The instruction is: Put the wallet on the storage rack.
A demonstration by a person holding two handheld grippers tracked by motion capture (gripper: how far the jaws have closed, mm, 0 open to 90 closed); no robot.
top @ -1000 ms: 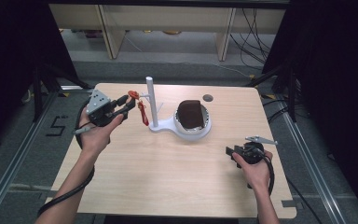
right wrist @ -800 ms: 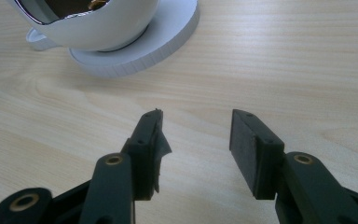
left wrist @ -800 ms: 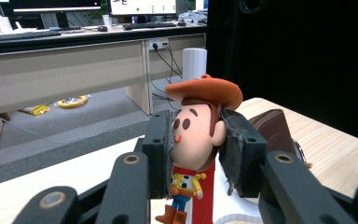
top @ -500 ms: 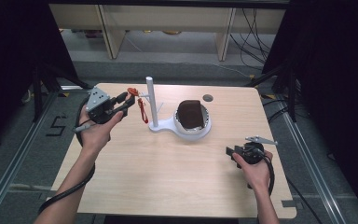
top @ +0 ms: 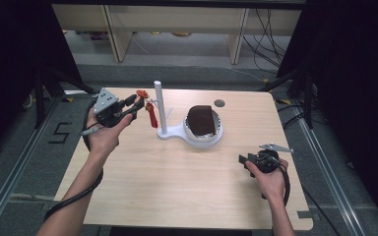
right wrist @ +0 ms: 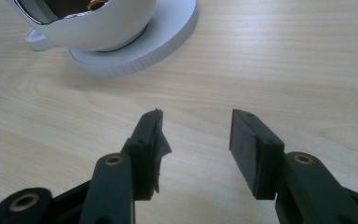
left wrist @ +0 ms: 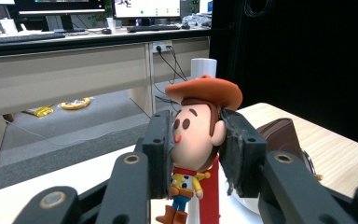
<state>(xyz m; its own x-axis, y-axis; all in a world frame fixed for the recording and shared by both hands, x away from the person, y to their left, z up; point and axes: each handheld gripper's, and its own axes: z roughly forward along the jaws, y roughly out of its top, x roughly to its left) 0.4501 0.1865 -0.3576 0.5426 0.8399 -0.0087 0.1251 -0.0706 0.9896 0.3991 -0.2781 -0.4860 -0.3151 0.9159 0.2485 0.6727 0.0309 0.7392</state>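
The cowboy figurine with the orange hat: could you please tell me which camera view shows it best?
The left gripper view: the cowboy figurine is close up, its head clamped between the left gripper pads, face and hat plain. The high view shows it as a small red-orange shape beside the white post. The right gripper view looks at the white bowl stand.

I see the cowboy doll [left wrist: 197, 140] with an orange-brown hat, brown hair, a pale peach face with black eyes, a yellow shirt with a red neckerchief, blue trousers and brown boots; a red strap hangs beside it. My left gripper [left wrist: 196, 154] has black jaws with grey pads, and a grey plate on top in the high view. The stand [top: 187, 132] and its post are white. The cup [top: 203, 120] on it looks dark brown. The table [top: 177, 187] is pale wood with a fine grain. My right gripper [right wrist: 196, 149] is black with brass-coloured pins.
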